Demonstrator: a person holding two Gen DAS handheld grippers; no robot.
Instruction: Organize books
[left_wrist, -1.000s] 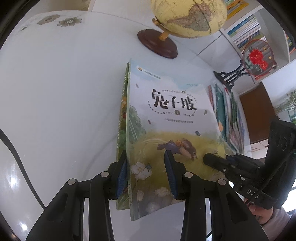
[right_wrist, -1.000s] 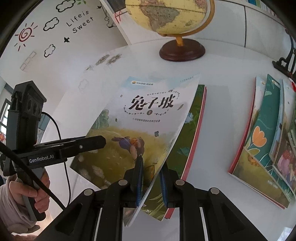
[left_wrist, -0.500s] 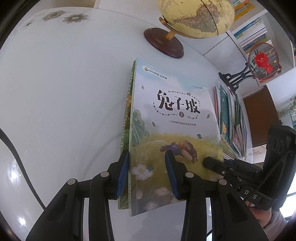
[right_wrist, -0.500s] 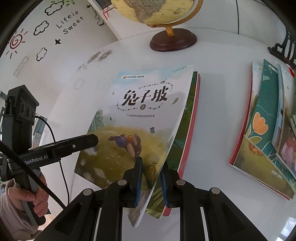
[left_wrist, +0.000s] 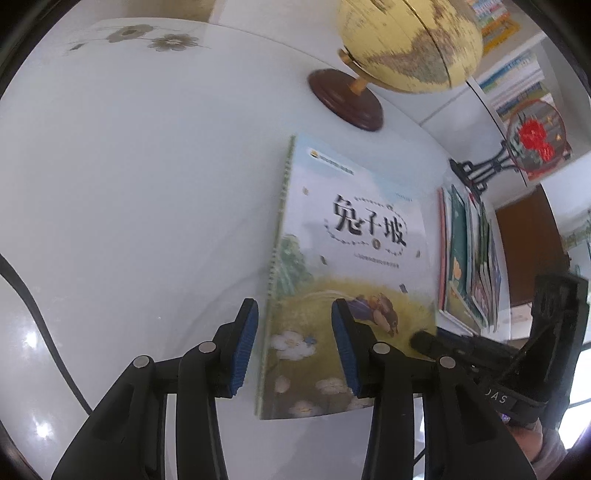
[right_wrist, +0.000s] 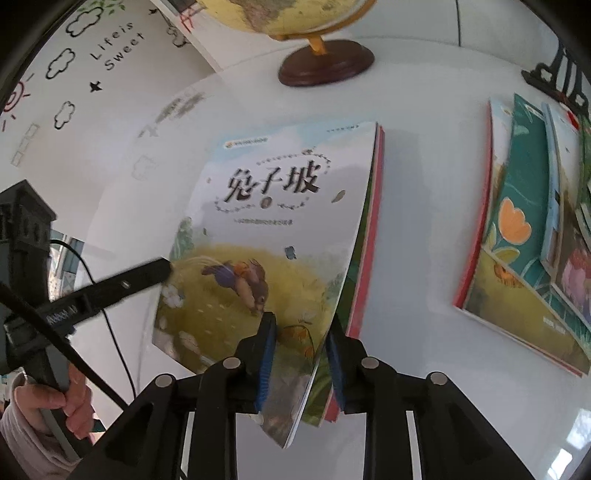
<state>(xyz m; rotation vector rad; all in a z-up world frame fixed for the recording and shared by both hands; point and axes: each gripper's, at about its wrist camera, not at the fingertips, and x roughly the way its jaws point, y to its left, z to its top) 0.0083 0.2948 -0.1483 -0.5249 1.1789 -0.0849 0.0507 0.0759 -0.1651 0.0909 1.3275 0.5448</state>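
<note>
Opening jaws: both grippers are letting go of the same picture book, one at each near corner.
Left gripper (left_wrist: 293, 345): its blue pads stand apart on either side of the book's spine edge; the left pad is clear of the paper, and the right pad hangs over the cover, where contact cannot be told. It counts as released, jaws widening.
Right gripper (right_wrist: 300, 360): its pads straddle the lifted right edge of the cover; a gap shows beside each pad, so the grip is loosening and the page stands free between them.
Picture book (right_wrist: 273, 236): a rabbit runs across a yellow field under black Chinese title letters; it lies on a second book, its right edge curled upward.
Second book (right_wrist: 371, 236): green and red edges peek out beneath on the right side.
Table (left_wrist: 129, 184): white and glossy, carrying everything.
Other books (right_wrist: 524, 236): a fanned, overlapping row well apart to the right, one teal with an orange flower.
Globe (left_wrist: 406, 44): yellow, on a dark round wooden base, beyond the picture book's far edge.
Round fan (left_wrist: 535, 138): red blossom, on a black stand past the row.
Hand (right_wrist: 55, 402): a sleeved hand grips the left tool's handle.
</note>
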